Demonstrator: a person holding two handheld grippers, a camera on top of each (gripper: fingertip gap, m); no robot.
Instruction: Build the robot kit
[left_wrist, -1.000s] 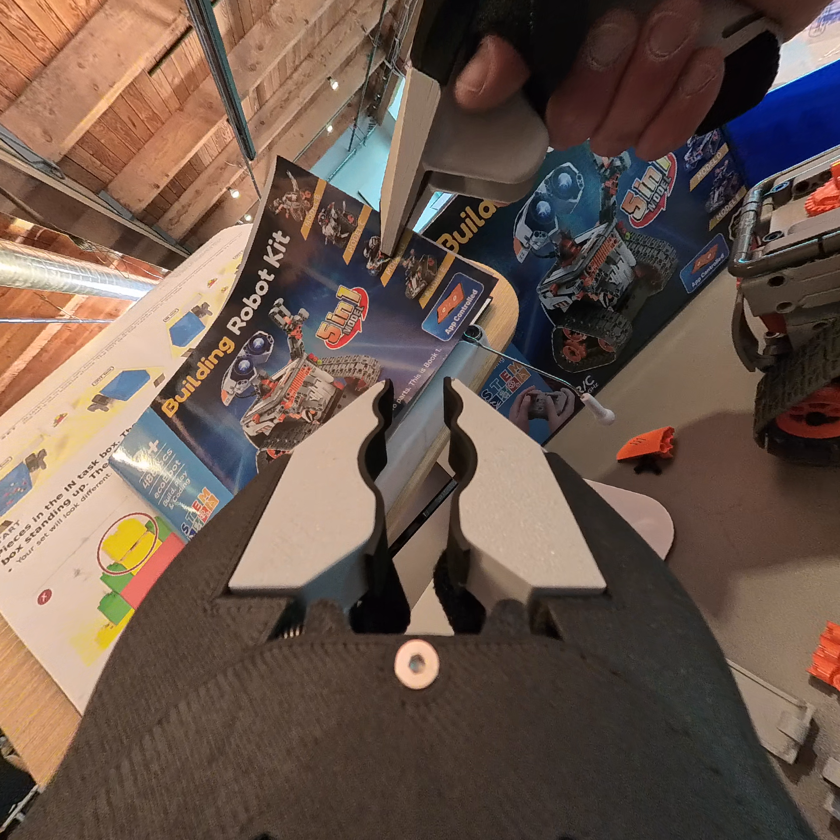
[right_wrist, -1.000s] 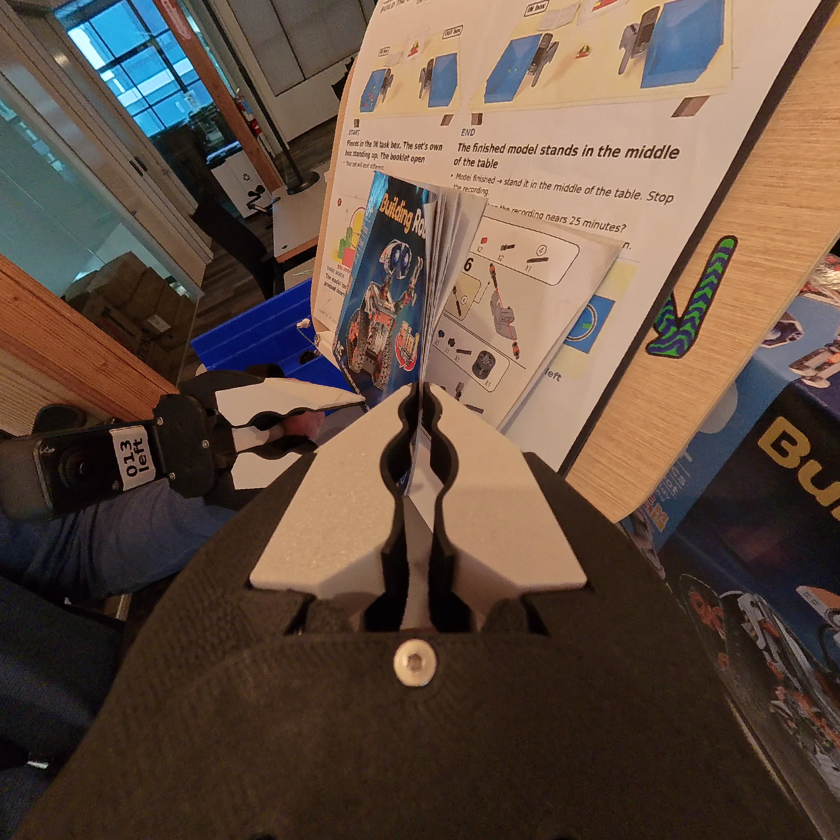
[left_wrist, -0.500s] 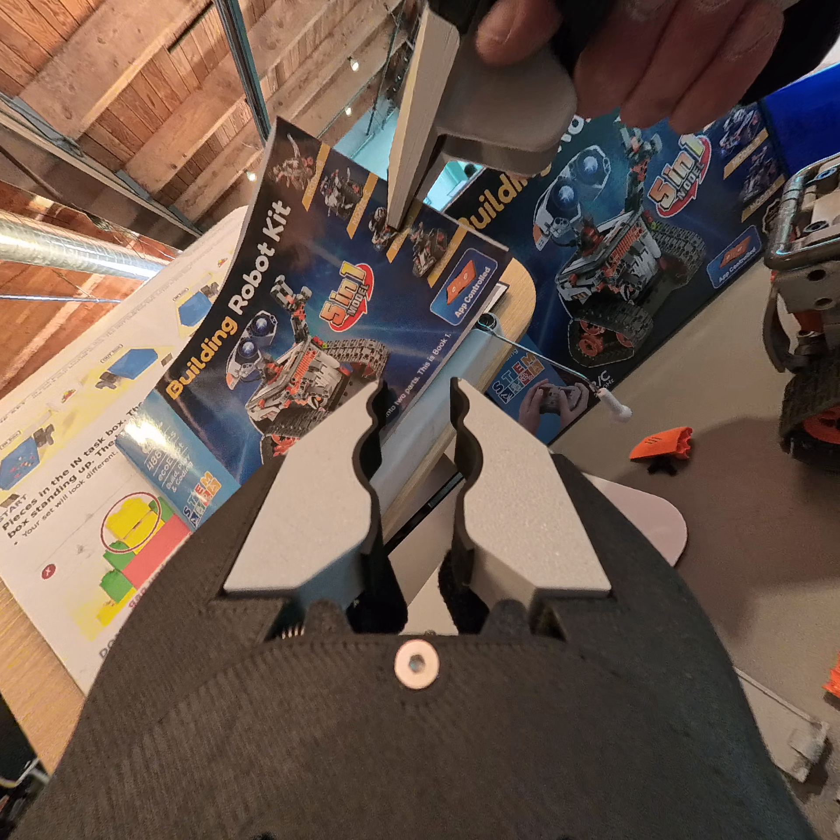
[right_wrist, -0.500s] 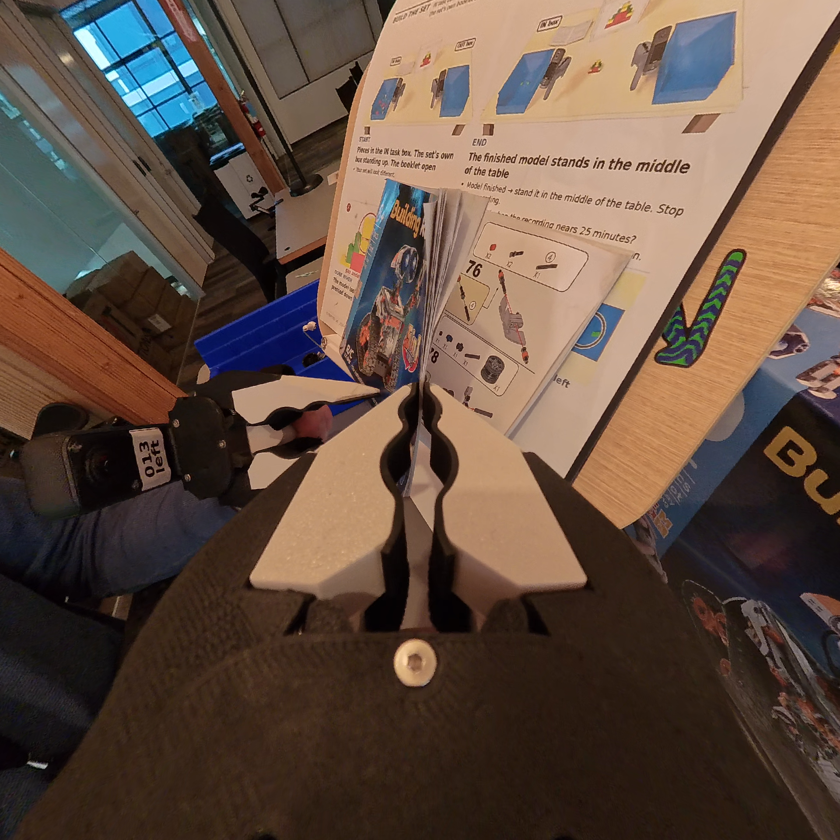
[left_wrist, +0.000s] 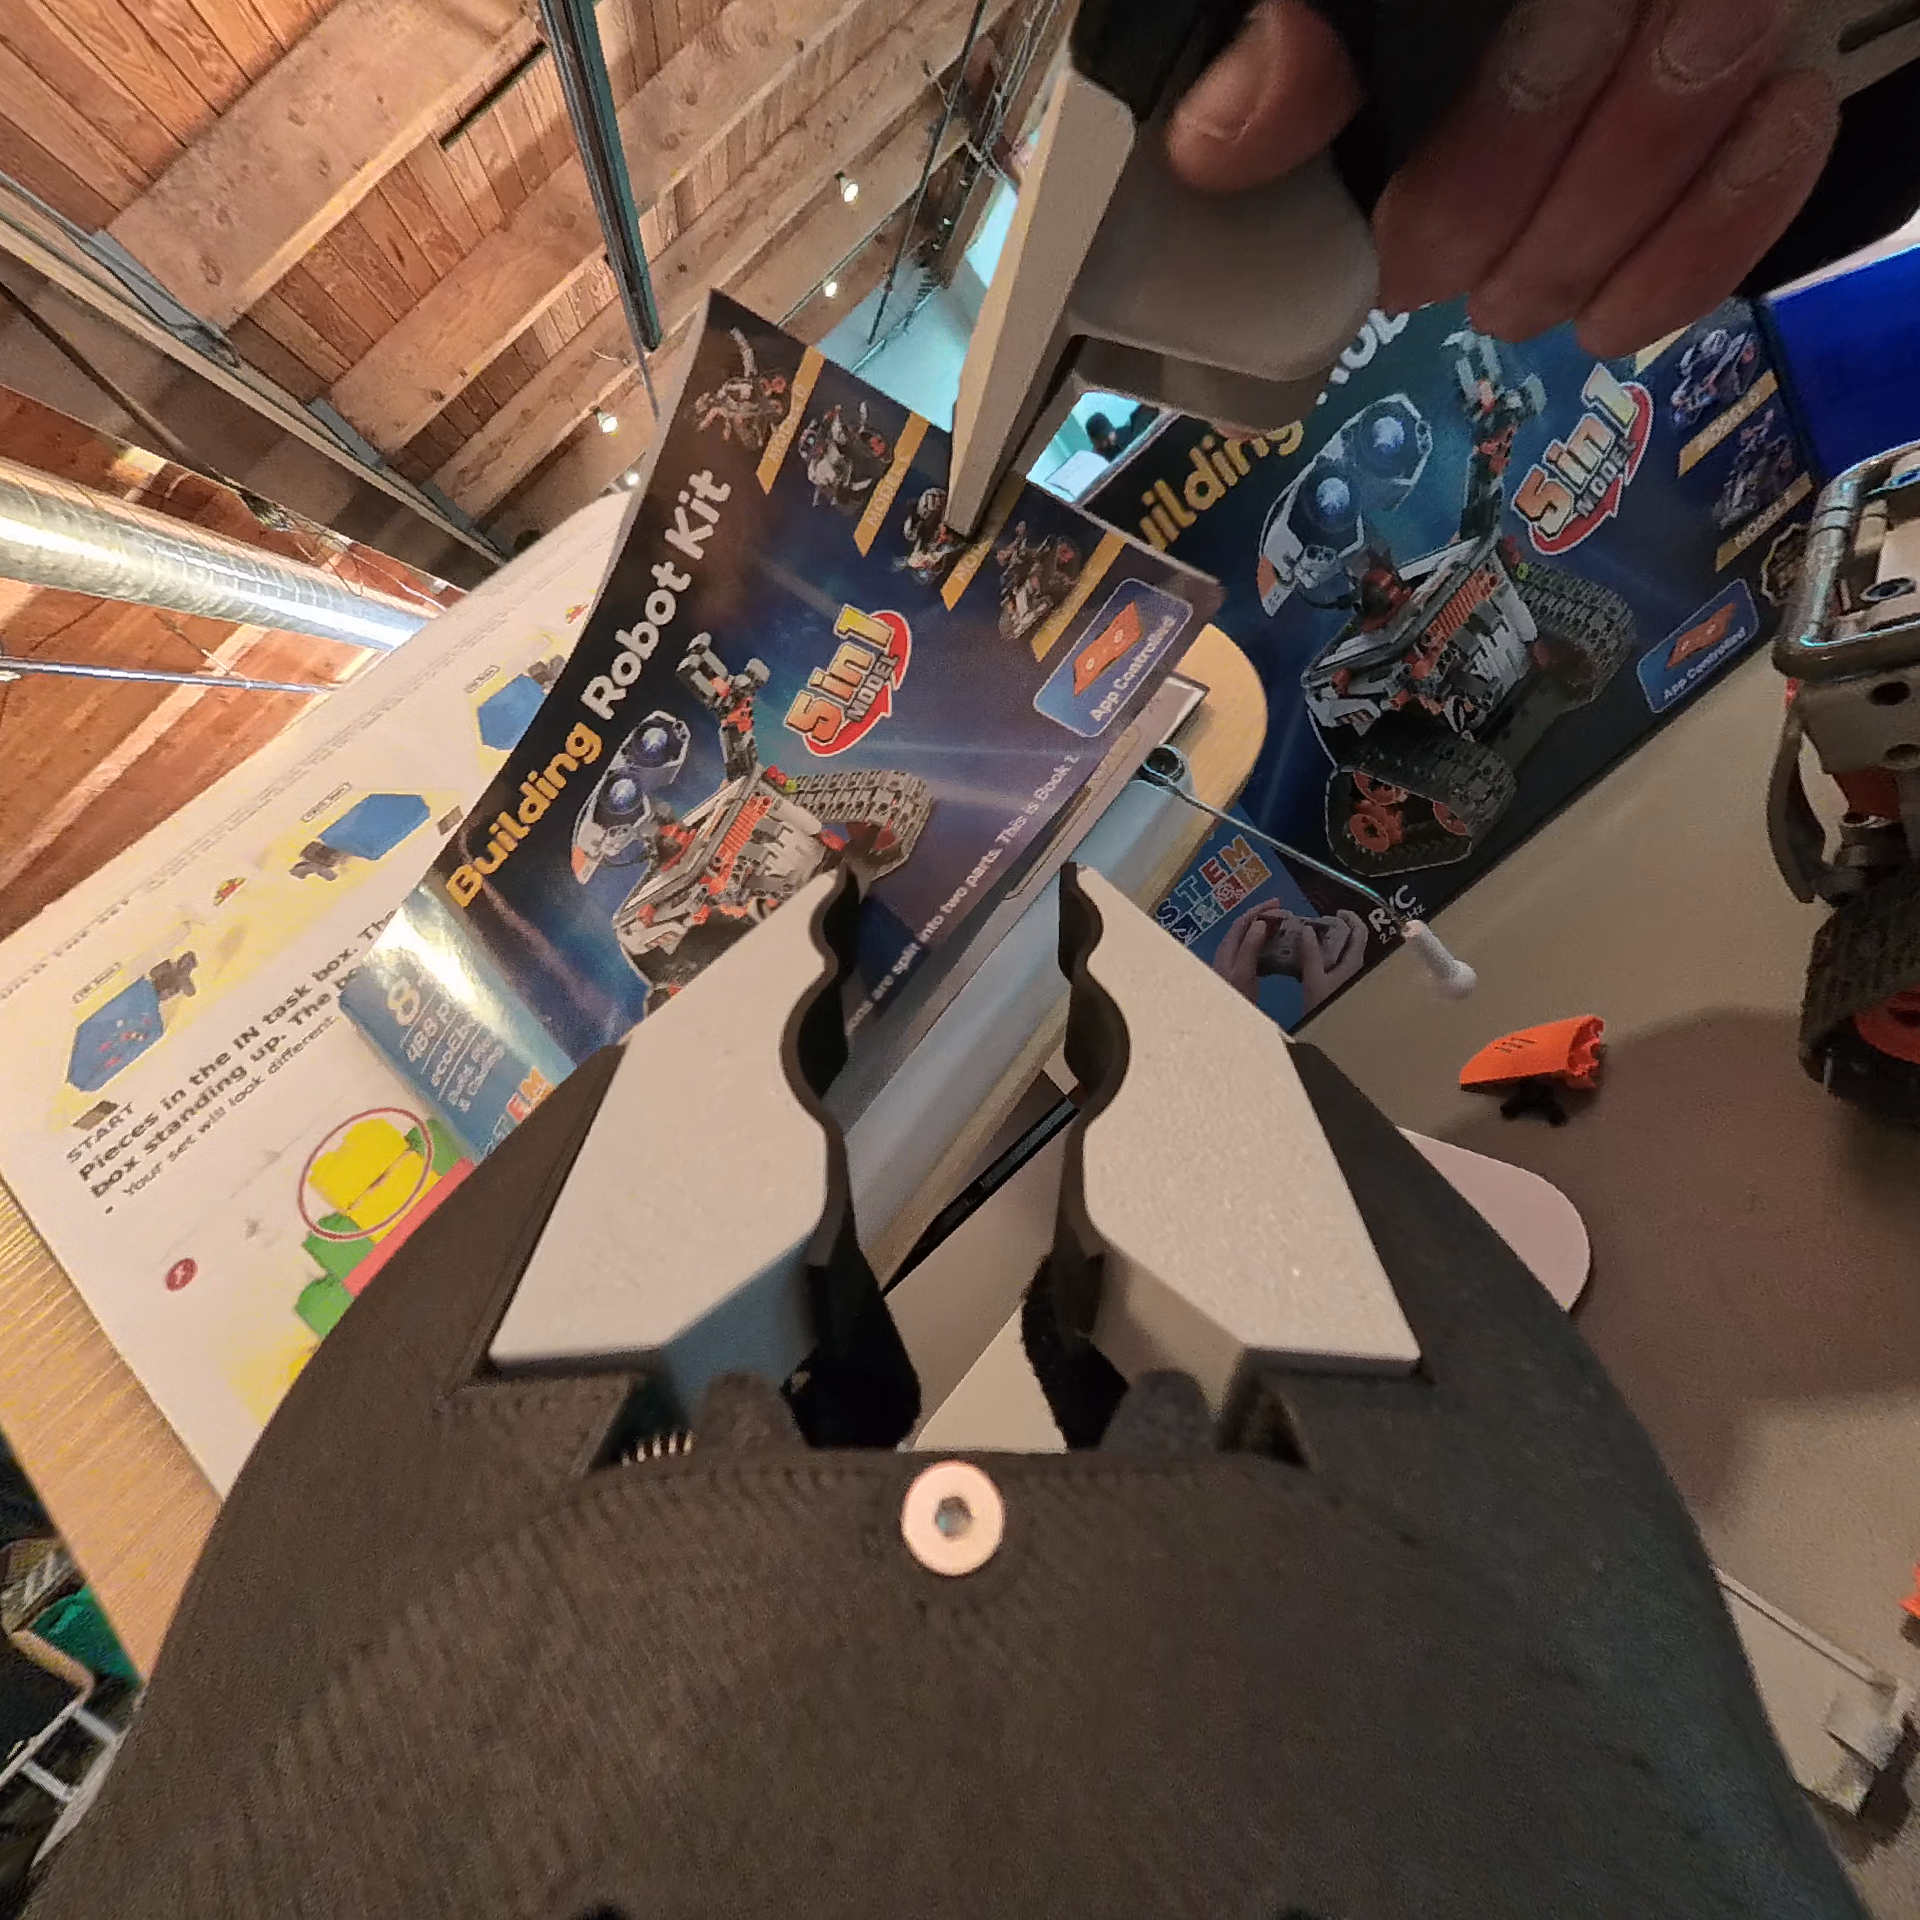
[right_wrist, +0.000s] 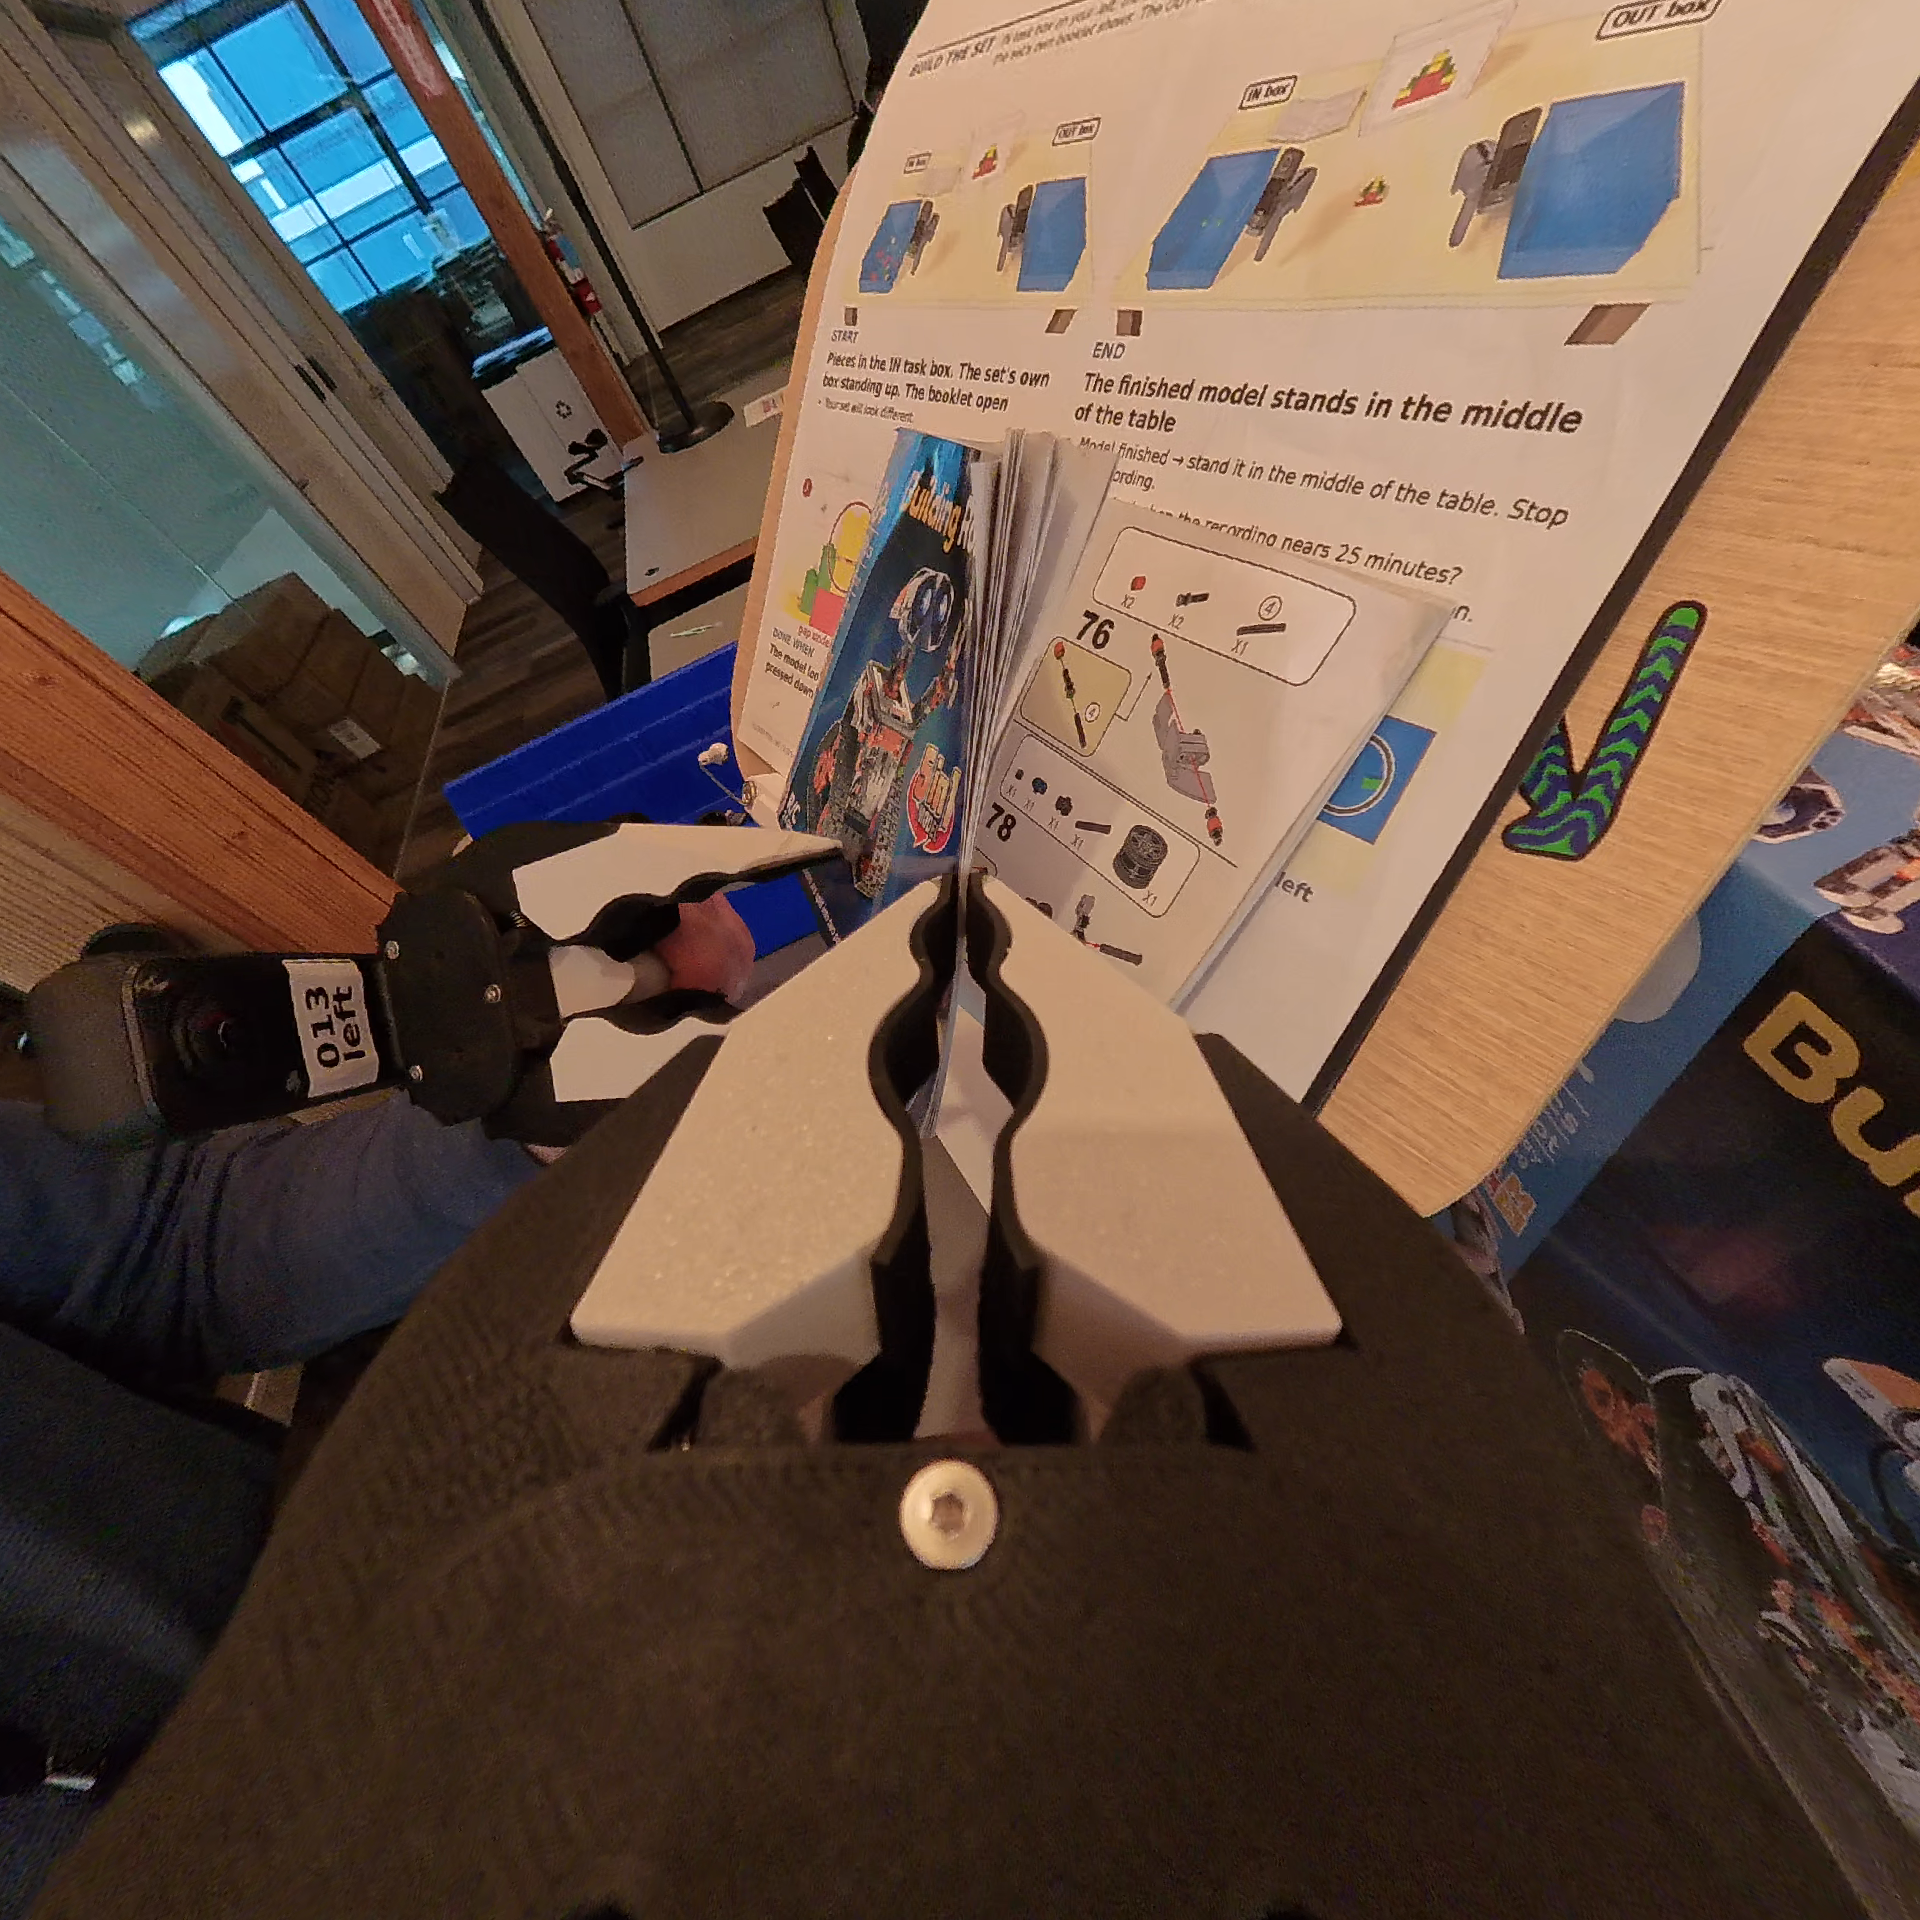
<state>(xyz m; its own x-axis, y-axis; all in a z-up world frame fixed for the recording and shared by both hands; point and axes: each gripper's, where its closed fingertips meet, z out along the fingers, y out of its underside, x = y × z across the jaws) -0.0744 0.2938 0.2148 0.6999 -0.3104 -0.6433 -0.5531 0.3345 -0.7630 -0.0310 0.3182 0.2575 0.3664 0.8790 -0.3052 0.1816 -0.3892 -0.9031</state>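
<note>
Pages of a glossy blue-covered instruction booklet fan out in front of a large white printed instruction sheet on a leaning light-wood board. The right gripper is closed on a thin sheaf of those pages near the booklet's lower edge, the cover hanging to one side and an open step page lying flat against the sheet on the other. In the left wrist view the same pinch shows from the cover side, at the cover's top edge.

The left gripper has its jaws moderately apart and empty, just below the cover's lower edge; whether a fingertip touches the paper cannot be told.

Around them: a blue printed kit box standing beside the board, a small orange plastic part on the grey desk, and a partly built grey and orange tracked model at the desk's right edge.

The likely trouble is the thin paper. A pull on so small a pinch may crease or tear the pages, or let some slip so the booklet flops shut. A shove toward the board could also tip it or the box.
</note>
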